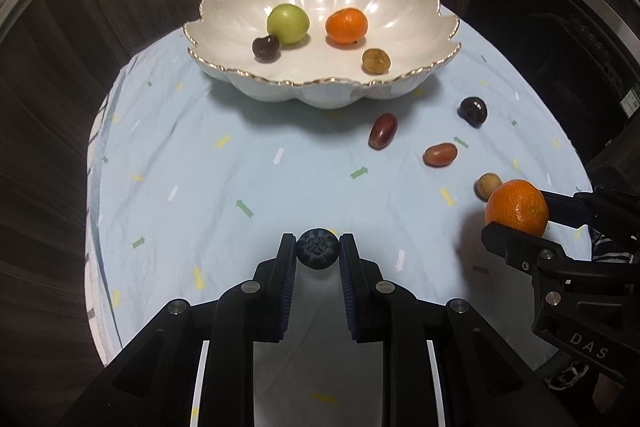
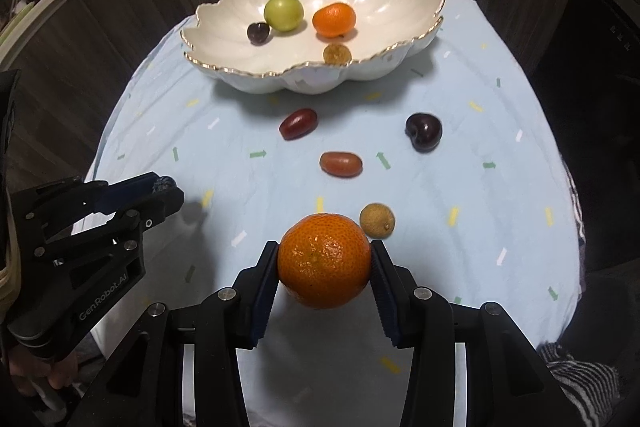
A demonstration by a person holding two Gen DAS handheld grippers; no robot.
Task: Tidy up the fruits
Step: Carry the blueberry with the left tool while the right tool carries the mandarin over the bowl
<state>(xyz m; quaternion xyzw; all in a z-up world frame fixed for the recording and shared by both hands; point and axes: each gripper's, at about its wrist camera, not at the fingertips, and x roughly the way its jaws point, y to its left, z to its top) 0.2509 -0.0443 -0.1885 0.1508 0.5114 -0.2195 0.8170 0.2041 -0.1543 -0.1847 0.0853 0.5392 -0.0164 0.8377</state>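
Note:
My left gripper [image 1: 318, 247] is shut on a dark blueberry [image 1: 318, 250], held above the cloth near the front. My right gripper [image 2: 325, 259] is shut on a tangerine [image 2: 325, 261], also seen in the left wrist view [image 1: 517, 207]. The scalloped white bowl [image 1: 416, 11] at the back holds a green fruit [image 1: 288, 23], a tangerine [image 1: 346, 26], a dark cherry [image 1: 265, 47] and a brown longan [image 1: 376, 61]. On the cloth lie two red grapes [image 2: 298, 123] [image 2: 341, 164], a dark cherry [image 2: 424, 131] and a longan [image 2: 377, 221].
A light blue cloth [image 1: 200, 163] with small arrow marks covers the round table. Dark wood panels stand behind it. The table edge curves away on the left and right. A striped cloth [image 2: 580, 379] shows at the lower right.

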